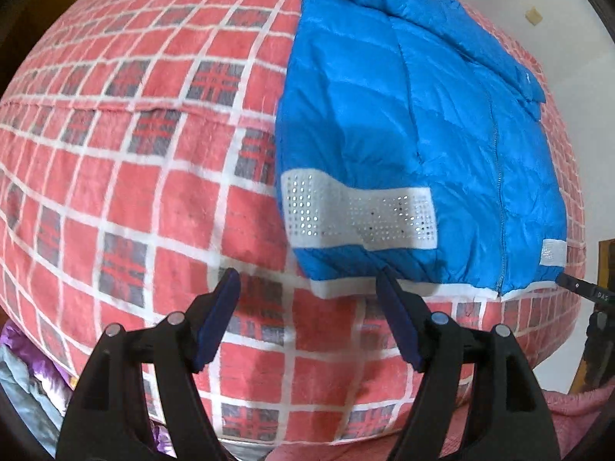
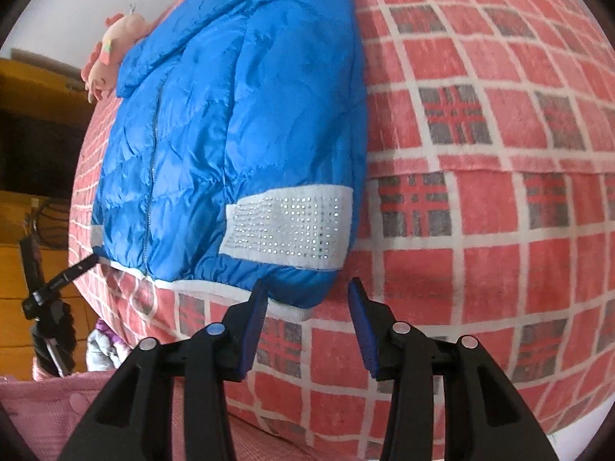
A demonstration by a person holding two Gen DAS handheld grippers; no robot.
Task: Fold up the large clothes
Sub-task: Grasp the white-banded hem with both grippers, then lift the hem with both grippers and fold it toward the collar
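Note:
A blue puffer jacket [image 1: 415,123] with white rhinestone bands lies flat on a red checked blanket [image 1: 134,176], sleeves folded in, hem toward me. My left gripper [image 1: 307,284] is open and empty, just below the hem's left corner, its right finger at the white hem edge. In the right wrist view the jacket [image 2: 230,134] lies on the same blanket [image 2: 480,230]. My right gripper [image 2: 307,292] is open and empty, at the hem's right corner, its left finger touching the hem. The other gripper's tip [image 2: 57,280] shows at the hem's far corner.
A pink plush toy [image 2: 107,57] lies beside the jacket's collar. Wooden furniture [image 2: 30,115] stands to the left in the right wrist view. Purple and grey cloth [image 1: 23,376] is bunched under the blanket's near edge. A white wall [image 1: 569,38] is behind.

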